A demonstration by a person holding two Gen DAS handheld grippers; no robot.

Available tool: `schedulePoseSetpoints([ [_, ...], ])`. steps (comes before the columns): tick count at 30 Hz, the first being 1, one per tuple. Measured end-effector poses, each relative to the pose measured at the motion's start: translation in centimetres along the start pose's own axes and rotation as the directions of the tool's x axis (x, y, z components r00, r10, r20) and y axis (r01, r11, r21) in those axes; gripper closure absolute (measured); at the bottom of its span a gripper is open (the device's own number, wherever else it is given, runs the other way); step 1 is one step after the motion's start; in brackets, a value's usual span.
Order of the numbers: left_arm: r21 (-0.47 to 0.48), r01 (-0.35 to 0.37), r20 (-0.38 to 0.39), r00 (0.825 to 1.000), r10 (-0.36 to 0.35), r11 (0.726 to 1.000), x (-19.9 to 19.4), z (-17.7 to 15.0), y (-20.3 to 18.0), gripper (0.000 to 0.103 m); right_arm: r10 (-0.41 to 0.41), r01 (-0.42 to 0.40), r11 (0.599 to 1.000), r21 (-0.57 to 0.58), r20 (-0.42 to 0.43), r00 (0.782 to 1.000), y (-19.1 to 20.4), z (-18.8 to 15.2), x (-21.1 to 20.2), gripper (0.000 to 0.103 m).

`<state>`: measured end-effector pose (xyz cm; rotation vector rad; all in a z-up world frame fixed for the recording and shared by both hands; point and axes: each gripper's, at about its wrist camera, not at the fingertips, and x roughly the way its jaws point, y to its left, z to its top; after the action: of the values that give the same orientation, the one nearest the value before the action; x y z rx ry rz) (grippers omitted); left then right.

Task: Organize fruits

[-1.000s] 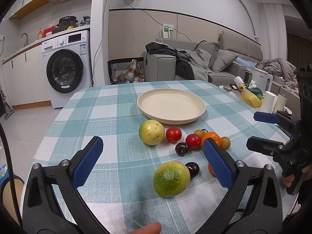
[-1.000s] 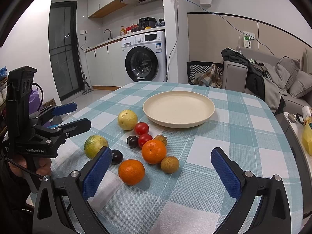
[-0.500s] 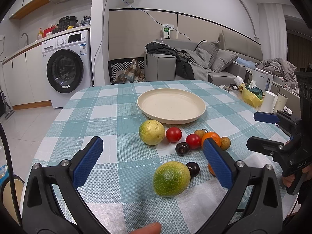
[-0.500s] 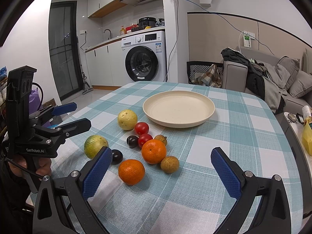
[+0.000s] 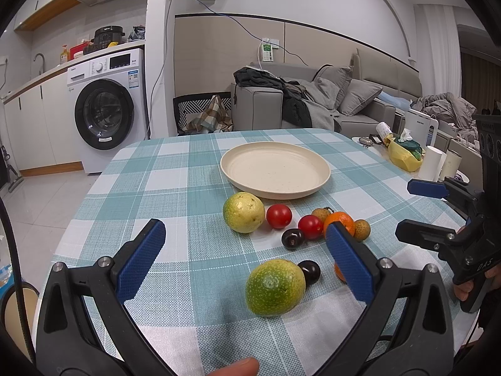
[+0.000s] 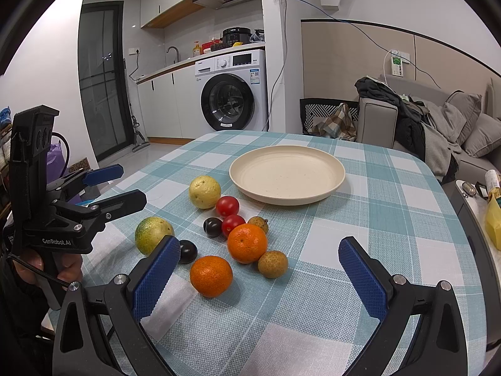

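An empty cream plate (image 5: 275,169) (image 6: 286,174) sits mid-table. In front of it lie loose fruits: a yellow-green citrus (image 5: 243,212) (image 6: 204,191), a green citrus (image 5: 275,286) (image 6: 153,235), two red tomatoes (image 5: 278,216) (image 6: 227,206), two dark plums (image 5: 292,238) (image 6: 187,251), two oranges (image 6: 247,242) (image 6: 211,275) and two small brown fruits (image 6: 273,263). My left gripper (image 5: 245,261) (image 6: 123,186) is open and empty, just short of the green citrus. My right gripper (image 6: 261,280) (image 5: 419,208) is open and empty, with the near orange between its fingers' line.
The table has a teal checked cloth (image 5: 175,188). A side table with a yellow bag and paper rolls (image 5: 407,156) stands to the right. A washing machine (image 5: 106,109) and a grey sofa (image 5: 313,106) are behind the table.
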<state>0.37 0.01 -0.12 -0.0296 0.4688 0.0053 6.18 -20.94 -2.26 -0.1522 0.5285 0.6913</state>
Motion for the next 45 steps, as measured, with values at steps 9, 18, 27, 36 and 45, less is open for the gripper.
schedulePoseSetpoints([
  [9,0.000,0.000,0.000,1.000,0.000,1.000,0.0,0.0,0.0,0.001,0.000,0.000,1.000,0.000,-0.001,1.000,0.0,0.0,0.0,0.000],
  [18,0.000,0.000,-0.001,1.000,0.000,1.000,0.0,0.0,0.0,0.001,0.000,0.000,1.000,0.000,-0.001,1.000,0.0,0.0,0.0,0.000],
  [27,0.000,-0.001,-0.001,1.000,0.001,1.000,0.1,0.0,0.0,0.001,0.000,0.000,1.000,0.000,-0.002,1.000,0.0,0.0,0.0,0.000],
  [36,0.000,-0.001,-0.002,1.000,0.001,1.000,0.0,0.0,0.0,0.001,0.001,-0.001,1.000,0.000,-0.005,1.000,-0.1,-0.2,0.1,0.000],
  [45,0.000,0.001,0.000,1.000,-0.001,1.000,0.0,0.0,0.0,0.001,0.004,-0.004,1.000,-0.005,-0.042,0.999,0.0,-0.5,1.3,0.000],
])
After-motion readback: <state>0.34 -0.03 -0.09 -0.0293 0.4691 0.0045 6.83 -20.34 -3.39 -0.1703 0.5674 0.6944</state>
